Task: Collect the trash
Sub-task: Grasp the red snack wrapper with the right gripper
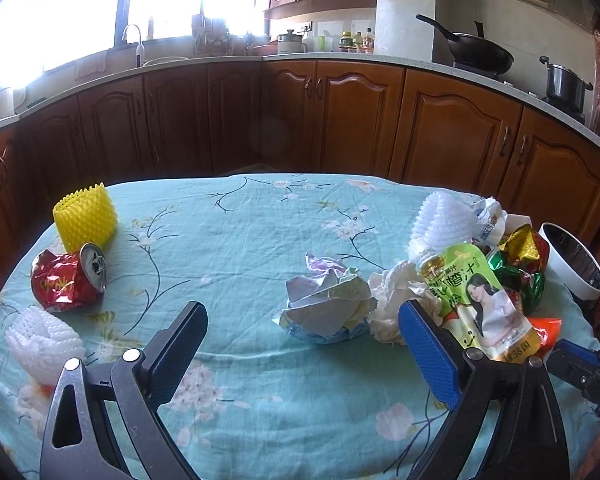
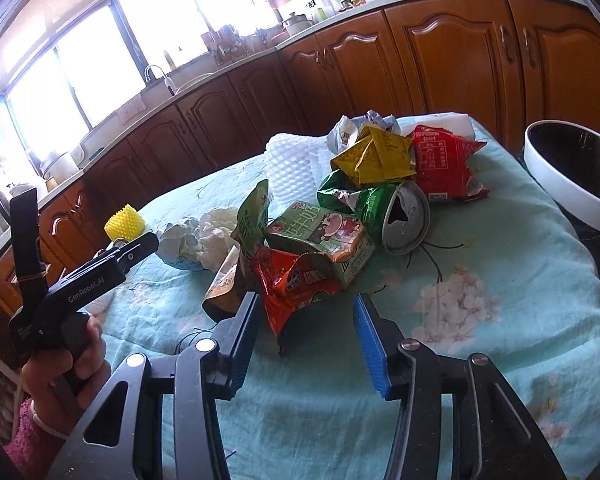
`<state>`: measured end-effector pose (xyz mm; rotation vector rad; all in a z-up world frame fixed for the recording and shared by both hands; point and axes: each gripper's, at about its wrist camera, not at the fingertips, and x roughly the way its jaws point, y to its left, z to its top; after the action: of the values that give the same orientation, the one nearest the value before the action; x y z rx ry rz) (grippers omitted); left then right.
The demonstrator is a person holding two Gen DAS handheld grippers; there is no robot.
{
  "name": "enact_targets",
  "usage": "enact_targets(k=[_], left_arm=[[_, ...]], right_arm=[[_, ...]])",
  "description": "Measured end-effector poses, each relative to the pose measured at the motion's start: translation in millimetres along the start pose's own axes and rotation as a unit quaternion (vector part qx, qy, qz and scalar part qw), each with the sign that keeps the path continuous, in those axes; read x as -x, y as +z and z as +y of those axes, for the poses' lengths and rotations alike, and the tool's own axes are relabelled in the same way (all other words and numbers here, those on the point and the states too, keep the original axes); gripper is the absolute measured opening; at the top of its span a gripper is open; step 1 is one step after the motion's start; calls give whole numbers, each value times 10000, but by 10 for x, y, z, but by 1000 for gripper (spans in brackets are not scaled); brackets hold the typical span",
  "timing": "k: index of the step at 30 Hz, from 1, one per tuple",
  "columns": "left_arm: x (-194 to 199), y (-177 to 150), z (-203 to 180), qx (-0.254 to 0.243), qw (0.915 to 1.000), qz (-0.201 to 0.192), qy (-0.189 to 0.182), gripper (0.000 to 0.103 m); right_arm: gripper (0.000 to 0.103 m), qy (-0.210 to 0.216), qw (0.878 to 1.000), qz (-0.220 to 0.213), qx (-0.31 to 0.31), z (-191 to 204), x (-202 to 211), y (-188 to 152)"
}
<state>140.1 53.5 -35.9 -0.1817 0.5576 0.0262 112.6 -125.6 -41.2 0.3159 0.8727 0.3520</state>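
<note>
Several pieces of trash lie heaped on the right side of the desk point(image 1: 252, 216): a red snack wrapper point(image 2: 296, 280), a milk carton point(image 2: 324, 240), a green crushed can point(image 2: 396, 216), a yellow wrapper point(image 2: 372, 156) and a green juice pouch point(image 1: 476, 300). Crumpled paper point(image 1: 328, 304) sits near the middle, a red crushed can point(image 1: 68, 280) and a yellow foam net point(image 1: 86, 218) far left. The right hand-held gripper point(image 2: 306, 344) hovers low just before the red snack wrapper, its fingers apart and empty. The left hand-held gripper point(image 1: 300, 352) is level above the cloth, spread wide, holding nothing, its blue pad beside the juice pouch. A white bin point(image 2: 572, 176) stands at the desk's right edge.
</note>
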Motion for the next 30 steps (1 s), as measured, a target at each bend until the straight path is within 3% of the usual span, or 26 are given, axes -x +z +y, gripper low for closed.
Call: enact_targets(k=[4, 5, 7, 9, 12, 17, 30], left_arm=[[-225, 66, 12, 1, 9999, 100, -85, 96], [-277, 66, 10, -5, 9998, 141, -114, 92], [-372, 72, 8, -19, 9994, 269, -198, 78], [-463, 56, -12, -54, 9990, 376, -232, 55], [-532, 15, -17, -45, 9979, 571, -314, 32], [-368, -32, -48, -17, 9973, 633, -381, 25], [431, 213, -537, -98, 9947, 43, -1024, 24]], right_arm=[[46, 53, 9999, 111, -71, -27, -97, 38], [45, 70, 9999, 125, -74, -26, -116, 47], [36, 153, 9997, 160, -64, -23, -143, 62], [24, 233, 9996, 181, -46, -6, -164, 73], [21, 325, 9994, 154, -19, 13, -142, 74], [18, 415, 9991, 19, 26, 11, -22, 83], [18, 253, 9981, -524, -204, -282, 515, 164]])
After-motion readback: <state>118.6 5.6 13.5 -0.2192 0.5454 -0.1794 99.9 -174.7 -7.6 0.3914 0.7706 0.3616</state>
